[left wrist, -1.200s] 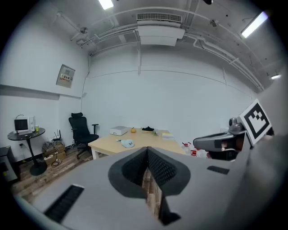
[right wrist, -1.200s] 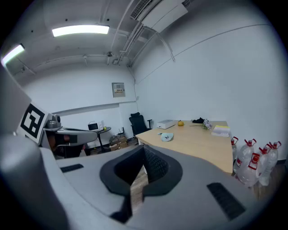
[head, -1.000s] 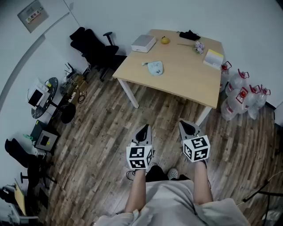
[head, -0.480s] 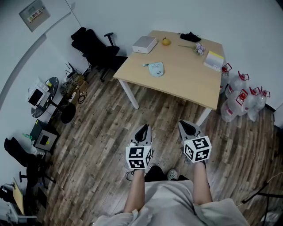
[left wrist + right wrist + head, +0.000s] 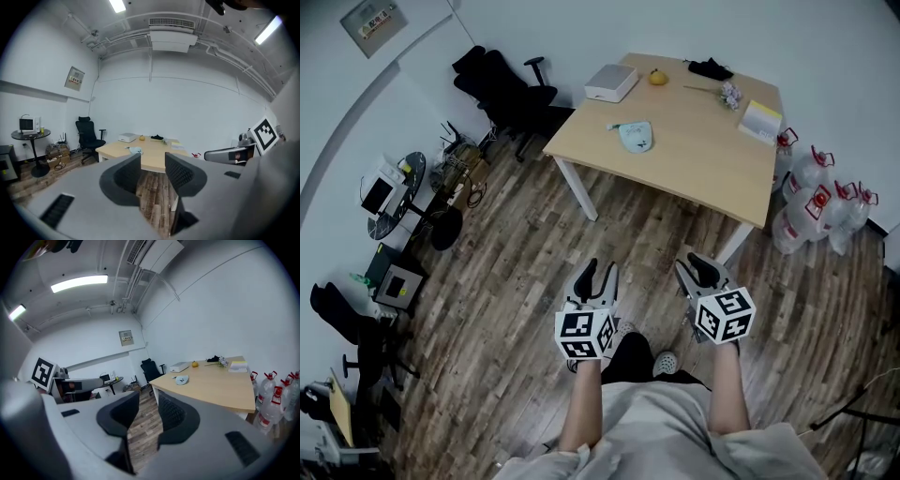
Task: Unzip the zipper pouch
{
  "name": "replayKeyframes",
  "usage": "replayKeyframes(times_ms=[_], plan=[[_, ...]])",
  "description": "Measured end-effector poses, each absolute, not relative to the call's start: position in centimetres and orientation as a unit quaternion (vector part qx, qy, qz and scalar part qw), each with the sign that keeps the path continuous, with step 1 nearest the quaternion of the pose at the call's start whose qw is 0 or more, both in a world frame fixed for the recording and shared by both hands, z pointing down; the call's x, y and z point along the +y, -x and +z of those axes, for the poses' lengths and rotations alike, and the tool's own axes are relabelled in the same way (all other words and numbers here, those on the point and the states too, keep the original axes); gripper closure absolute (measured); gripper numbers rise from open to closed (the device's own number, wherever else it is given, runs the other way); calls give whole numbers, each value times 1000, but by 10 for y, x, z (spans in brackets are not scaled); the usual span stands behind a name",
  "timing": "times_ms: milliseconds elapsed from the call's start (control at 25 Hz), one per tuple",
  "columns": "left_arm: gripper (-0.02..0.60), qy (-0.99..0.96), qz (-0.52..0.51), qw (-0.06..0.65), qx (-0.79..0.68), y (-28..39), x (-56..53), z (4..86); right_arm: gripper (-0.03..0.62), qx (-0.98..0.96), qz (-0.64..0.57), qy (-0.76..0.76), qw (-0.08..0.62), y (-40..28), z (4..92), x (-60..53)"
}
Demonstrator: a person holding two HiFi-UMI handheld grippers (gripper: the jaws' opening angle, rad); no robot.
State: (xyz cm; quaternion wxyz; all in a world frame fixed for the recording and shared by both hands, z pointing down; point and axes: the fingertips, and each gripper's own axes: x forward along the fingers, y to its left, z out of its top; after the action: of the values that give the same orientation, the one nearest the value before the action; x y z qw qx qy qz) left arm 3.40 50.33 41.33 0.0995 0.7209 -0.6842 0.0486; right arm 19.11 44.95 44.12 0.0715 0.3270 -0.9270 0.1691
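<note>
Wood-plank floor (image 5: 506, 253) lies beneath both my tools. My left tool (image 5: 598, 273) has just been opening and stands wide, with nothing between its jaws. My right tool (image 5: 700, 270) has been opening too, less wide, also empty. Well ahead of both, the pale blue zipper pouch (image 5: 635, 137) lies on the worktop (image 5: 703, 173).

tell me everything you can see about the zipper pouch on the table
The zipper pouch is small, pale blue and rounded, and looks like soft fabric, with a small dark mark on its top face. In the head view a short pale tab or strap sticks out from its left end. It lies flat on the light wooden table, near the table's left edge, with the white box beyond it. Only the table touches it. It is too small to tell whether its zip is open or shut.
</note>
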Motion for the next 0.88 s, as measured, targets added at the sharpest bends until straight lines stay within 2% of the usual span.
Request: replayKeyframes(times_ms=[360,880], plan=[[417,-710,49,120,-692,6,467,425,456,-922,185,-333,74,-164,447,405],[417,-734,12,136,-665,74,299,413,464,-903,185,-375,97,-118,437,260]])
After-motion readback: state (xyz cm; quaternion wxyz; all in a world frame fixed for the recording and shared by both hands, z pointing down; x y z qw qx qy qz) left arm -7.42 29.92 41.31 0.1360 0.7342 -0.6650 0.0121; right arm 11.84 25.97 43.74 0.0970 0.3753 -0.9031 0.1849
